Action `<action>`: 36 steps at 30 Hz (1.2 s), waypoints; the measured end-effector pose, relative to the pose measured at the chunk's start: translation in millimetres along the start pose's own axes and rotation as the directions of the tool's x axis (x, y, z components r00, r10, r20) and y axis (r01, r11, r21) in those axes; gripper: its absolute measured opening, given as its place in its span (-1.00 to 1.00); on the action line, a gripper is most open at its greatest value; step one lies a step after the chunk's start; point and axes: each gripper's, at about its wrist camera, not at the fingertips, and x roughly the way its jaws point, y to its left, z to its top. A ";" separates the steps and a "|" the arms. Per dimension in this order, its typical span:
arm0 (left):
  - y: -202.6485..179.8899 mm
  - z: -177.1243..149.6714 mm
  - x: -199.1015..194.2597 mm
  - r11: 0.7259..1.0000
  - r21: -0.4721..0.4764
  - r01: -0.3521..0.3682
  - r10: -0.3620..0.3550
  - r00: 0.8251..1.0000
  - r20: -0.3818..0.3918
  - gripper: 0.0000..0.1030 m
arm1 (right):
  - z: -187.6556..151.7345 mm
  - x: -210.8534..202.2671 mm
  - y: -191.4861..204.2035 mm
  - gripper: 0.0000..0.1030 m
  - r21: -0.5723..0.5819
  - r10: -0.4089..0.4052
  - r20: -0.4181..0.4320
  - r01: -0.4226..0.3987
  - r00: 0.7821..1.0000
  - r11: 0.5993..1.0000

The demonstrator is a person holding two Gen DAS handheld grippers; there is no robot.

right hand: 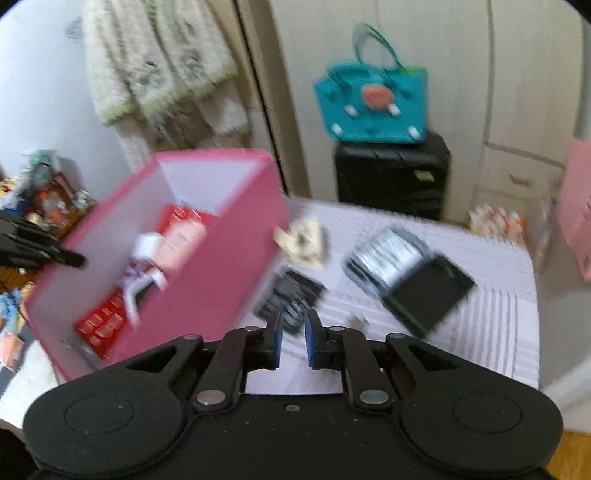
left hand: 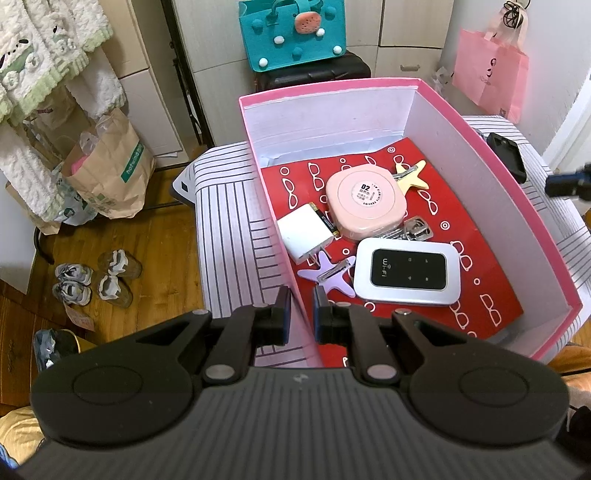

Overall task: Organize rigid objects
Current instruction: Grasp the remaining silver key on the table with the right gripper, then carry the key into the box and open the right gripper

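A pink box (left hand: 517, 192) with a red patterned lining stands on a striped cloth (left hand: 229, 236). Inside lie a pink round case (left hand: 364, 205), a white charger (left hand: 306, 232), a Wi-Fi router (left hand: 408, 273), a purple star clip (left hand: 327, 275), a yellow star clip (left hand: 412, 175) and a metal clip (left hand: 415, 229). My left gripper (left hand: 301, 306) straddles the box's near left wall, jaws slightly apart, holding nothing. My right gripper (right hand: 293, 332) is slightly open and empty over the cloth beside the box (right hand: 221, 258), near a small black item (right hand: 290, 295). The right wrist view is blurred.
On the cloth right of the box lie a black-and-silver device (right hand: 410, 269) and a cream object (right hand: 304, 240). A teal bag (left hand: 291, 33) sits on a black case (right hand: 391, 177) behind. Paper bags (left hand: 110, 173) and shoes (left hand: 96, 277) are on the wooden floor at the left.
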 end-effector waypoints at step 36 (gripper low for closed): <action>1.5 2.0 4.5 1.000 -0.016 -0.002 0.002 1.000 -0.010 -0.78 | -20.6 50.5 -2.1 -0.94 -0.079 -0.095 -0.019 0.093 0.995 0.993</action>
